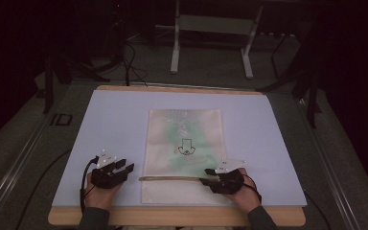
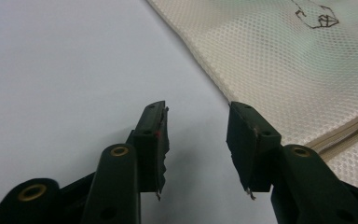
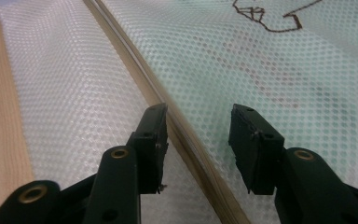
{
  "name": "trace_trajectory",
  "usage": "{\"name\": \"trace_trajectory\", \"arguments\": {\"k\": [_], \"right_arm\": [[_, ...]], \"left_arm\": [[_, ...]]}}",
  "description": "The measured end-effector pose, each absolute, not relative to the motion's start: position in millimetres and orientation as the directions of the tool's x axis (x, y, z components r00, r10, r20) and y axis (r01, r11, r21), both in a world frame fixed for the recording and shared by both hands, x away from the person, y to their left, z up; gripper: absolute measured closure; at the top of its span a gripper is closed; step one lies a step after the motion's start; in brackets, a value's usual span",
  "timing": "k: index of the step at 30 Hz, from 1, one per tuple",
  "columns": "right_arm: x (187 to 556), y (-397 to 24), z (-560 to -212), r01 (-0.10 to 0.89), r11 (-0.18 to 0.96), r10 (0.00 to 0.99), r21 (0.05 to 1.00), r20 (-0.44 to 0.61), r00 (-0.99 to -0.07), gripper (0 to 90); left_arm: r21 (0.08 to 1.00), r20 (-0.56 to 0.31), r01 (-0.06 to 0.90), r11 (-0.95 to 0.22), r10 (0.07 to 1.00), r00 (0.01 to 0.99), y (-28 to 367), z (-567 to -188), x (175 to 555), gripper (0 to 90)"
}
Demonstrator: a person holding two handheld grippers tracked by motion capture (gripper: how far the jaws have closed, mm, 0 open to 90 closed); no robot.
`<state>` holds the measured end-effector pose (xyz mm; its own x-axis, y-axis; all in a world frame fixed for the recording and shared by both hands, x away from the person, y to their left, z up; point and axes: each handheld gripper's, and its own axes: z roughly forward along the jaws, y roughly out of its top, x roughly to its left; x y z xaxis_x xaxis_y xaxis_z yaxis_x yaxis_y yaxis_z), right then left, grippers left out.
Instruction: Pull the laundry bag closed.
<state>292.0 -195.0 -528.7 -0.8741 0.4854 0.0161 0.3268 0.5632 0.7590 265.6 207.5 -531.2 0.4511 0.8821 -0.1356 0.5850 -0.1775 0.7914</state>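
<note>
two open grippers at the near end of a mesh bag

a flat, cream-coloured mesh bag lies in the middle of a pale blue mat that covers the wooden table. the bag carries a small dark line drawing near its centre and a greenish tint shows through the weave. a tan zip strip runs across the bag close to its near edge.

the left gripper sits at about 8 o'clock from the bag's centre, over the bare mat just beside the bag's left edge. in the left gripper view its jaws stand wide apart with nothing between them, only mat below; the bag's edge runs from 12 o'clock down toward 3 o'clock, passing right by the jaw at the right of that view, and the zip strip meets that edge at 3 o'clock.

the right gripper sits at about 5 o'clock from the bag's centre, at the right end of the zip strip. in the right gripper view its jaws are also spread wide and grip nothing; the zip strip runs from 11 o'clock down between them toward 6 o'clock, passing close to the jaw at the left of that view. whether the tips touch the mesh cannot be told. the line drawing lies at 1 o'clock in that view.

each hand holds its gripper from the near edge of the table.
</note>
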Motion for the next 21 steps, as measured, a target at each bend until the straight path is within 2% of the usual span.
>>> {"name": "trace_trajectory", "arguments": {"k": [21], "right_arm": [[290,-182,-524,0.294,0.612,0.421,0.734,0.013,-0.907,56.2]], "left_arm": [[0.795,-0.145,0.58,-0.176,0.874,0.463,213,-532,265,60.2]]}}
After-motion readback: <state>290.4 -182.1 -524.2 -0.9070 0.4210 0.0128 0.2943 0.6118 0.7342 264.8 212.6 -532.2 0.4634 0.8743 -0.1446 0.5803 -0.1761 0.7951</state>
